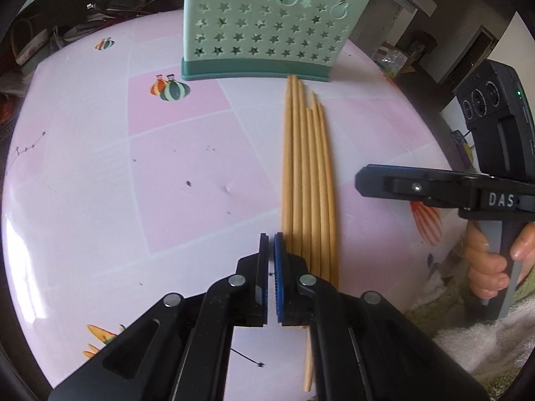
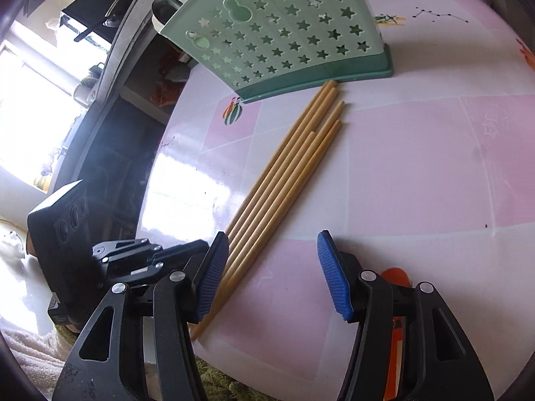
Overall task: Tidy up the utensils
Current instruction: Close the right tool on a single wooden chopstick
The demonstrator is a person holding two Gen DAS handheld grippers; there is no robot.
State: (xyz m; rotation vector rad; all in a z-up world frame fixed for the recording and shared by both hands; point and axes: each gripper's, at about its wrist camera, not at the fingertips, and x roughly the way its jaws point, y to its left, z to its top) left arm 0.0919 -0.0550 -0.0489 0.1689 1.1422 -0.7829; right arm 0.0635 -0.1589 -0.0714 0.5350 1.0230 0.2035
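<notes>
Left wrist view: left gripper (image 1: 271, 244) fingers pressed nearly together, nothing between them, just left of the chopsticks (image 1: 307, 180) bundle lying on the pink table (image 1: 100, 183). Bundle tips reach the green holder (image 1: 267, 23) base. Right gripper (image 2: 272, 267) fingers wide apart, empty, low over table; chopsticks pass beside its left pad (image 2: 212, 277).
</notes>
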